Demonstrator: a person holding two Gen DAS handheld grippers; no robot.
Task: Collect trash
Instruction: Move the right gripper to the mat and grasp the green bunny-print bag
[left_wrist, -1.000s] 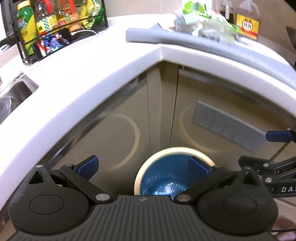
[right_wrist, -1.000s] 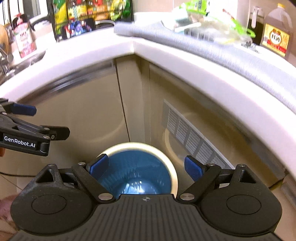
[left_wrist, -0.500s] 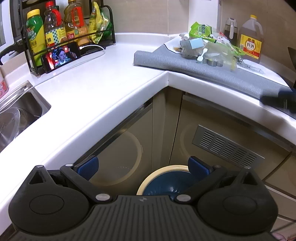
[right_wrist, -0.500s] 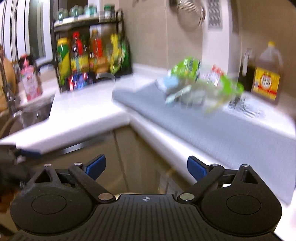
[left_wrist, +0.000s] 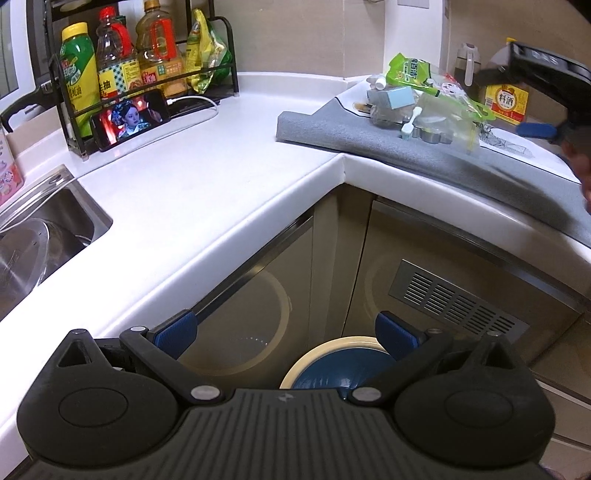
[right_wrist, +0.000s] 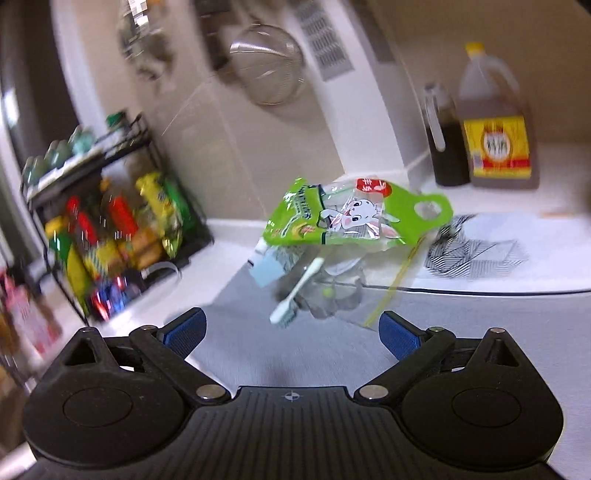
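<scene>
Bin (left_wrist: 325, 363) blue-lined below left claw (left_wrist: 286, 332), right claw (right_wrist: 291, 330) facing bag (right_wrist: 347, 218), both claws wide, empty

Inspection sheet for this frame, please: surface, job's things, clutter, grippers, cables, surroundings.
Surface: white corner countertop, grey mat on its right arm.
Job's things: trash pile on the mat, green bag on top; bin on the floor below.
Clutter: bottle rack, oil jug.
Grippers: left hand-held gripper open over the bin; right hand-held gripper open, empty, facing the pile.
Cables: white lead to the phone.
Surroundings: sink, cabinet doors.
</scene>
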